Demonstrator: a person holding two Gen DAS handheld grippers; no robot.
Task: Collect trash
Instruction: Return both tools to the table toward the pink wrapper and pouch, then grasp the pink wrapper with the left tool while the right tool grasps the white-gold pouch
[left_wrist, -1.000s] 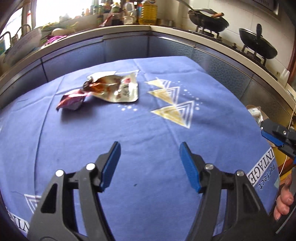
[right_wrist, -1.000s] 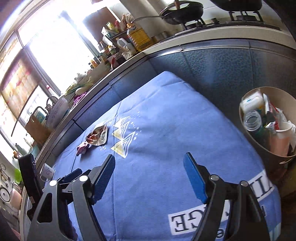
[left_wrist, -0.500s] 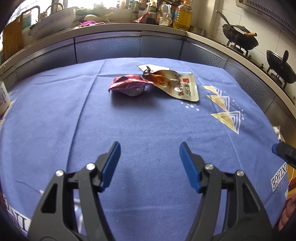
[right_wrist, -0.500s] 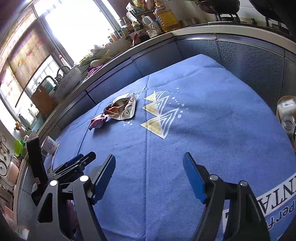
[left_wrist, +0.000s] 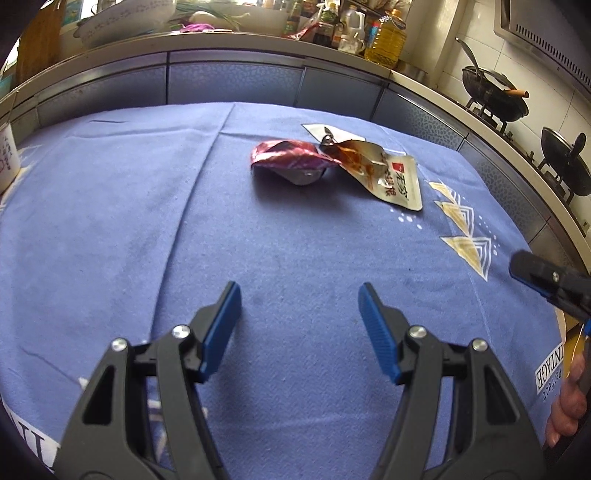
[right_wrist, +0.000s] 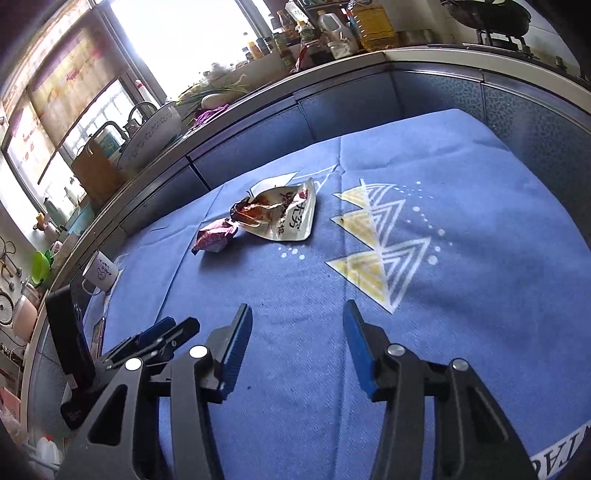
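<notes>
Two pieces of trash lie together on the blue tablecloth (left_wrist: 147, 221): a crumpled purple-red wrapper (left_wrist: 286, 158) (right_wrist: 214, 238) and a torn silver snack pouch (left_wrist: 384, 173) (right_wrist: 284, 216) touching it on the right. My left gripper (left_wrist: 297, 306) is open, hovering over bare cloth well short of the wrapper, nothing between its blue pads. My right gripper (right_wrist: 297, 328) also hangs over bare cloth, short of the pouch; its jaws are closing with nothing between them. Its tip (left_wrist: 535, 275) shows at the right edge of the left wrist view.
A white mug (right_wrist: 100, 275) stands at the table's left edge. Behind the table runs a counter (left_wrist: 236, 55) with bottles, an oil jug (left_wrist: 386, 40), a bowl and vegetables; woks (left_wrist: 495, 92) sit on the stove at right. Yellow triangle prints (right_wrist: 376, 243) mark the cloth.
Both views have swung left, so the trash now sits nearer centre and closer. The bin has left the right wrist view. The right gripper's jaws have narrowed.
</notes>
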